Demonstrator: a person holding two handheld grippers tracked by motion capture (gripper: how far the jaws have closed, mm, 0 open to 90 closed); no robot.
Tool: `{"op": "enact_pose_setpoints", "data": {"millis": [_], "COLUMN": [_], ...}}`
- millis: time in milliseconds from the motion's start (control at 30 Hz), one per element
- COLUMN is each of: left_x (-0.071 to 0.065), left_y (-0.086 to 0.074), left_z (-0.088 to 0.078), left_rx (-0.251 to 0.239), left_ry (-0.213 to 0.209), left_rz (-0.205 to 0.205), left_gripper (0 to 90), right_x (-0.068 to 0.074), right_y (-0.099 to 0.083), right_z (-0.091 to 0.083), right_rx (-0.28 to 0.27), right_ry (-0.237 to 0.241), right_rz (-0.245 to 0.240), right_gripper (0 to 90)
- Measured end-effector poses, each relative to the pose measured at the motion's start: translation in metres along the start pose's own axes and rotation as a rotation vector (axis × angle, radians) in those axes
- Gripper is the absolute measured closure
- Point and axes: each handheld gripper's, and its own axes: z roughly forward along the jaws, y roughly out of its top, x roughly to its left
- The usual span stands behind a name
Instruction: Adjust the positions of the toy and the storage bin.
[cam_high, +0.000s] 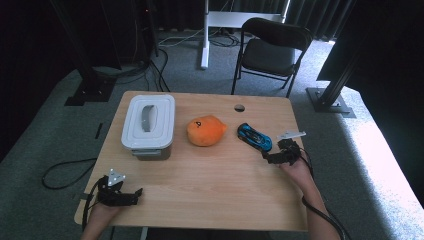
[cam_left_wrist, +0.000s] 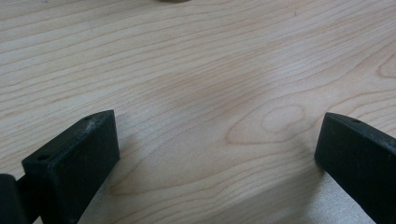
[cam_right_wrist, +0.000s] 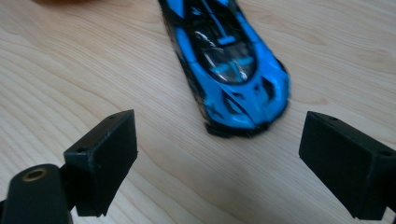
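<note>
Tabletop: blue toy car (cam_right_wrist: 229, 60) just beyond right claw (cam_right_wrist: 219, 158)

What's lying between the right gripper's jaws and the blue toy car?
Nothing: in the right gripper view, only bare wooden table separates the open right gripper from the blue toy car, whose near end sits just ahead of the jaws.

The high view is dim at its dark edges, with strong daylight washing out the carpet (cam_high: 385, 145) at the right. Both gripper views are evenly lit but soft. Beyond the jaws the blue toy car (cam_right_wrist: 229, 65) is slightly blurred, with small glare on its windscreen; faint shadows lie beside the jaws.
</note>
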Motion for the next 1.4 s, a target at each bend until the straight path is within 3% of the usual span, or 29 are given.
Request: {"op": "enact_pose_setpoints", "data": {"millis": [233,567,900,933,1100,1233,1400], "left_x": [0.0,0.0,0.0,0.0,0.0,0.0,0.0], "left_y": [0.0,0.0,0.0,0.0,0.0,0.0,0.0], "left_z": [0.0,0.0,0.0,0.0,0.0,0.0,0.0], "left_rx": [0.001,0.0,0.001,0.0,0.0,0.0,0.0], "left_ry": [0.0,0.0,0.0,0.0,0.0,0.0,0.0], "left_rz": [0.0,0.0,0.0,0.0,0.0,0.0,0.0], "left_gripper": [0.3,0.3,0.2,0.3,0.2,0.3,0.3], "right_x": [-0.002,-0.009,-0.005,-0.005,-0.002,-0.002,-0.004], "right_y": [0.011,0.025,0.05,0.053,0.064,0.069,0.074], "right_z": [0.011,0.032,0.046,0.049,0.065,0.073,0.081], "right_rx": [0.008,0.066,0.126,0.134,0.202,0.214,0.247], "right_ry": [0.0,0.015,-0.002,0.013,0.003,0.03,0.031], "right_rz": [-0.015,-0.028,-0.129,-0.135,-0.189,-0.189,-0.192], "right_gripper": [11.0,11.0,11.0,11.0,11.0,11.1,11.2]}}
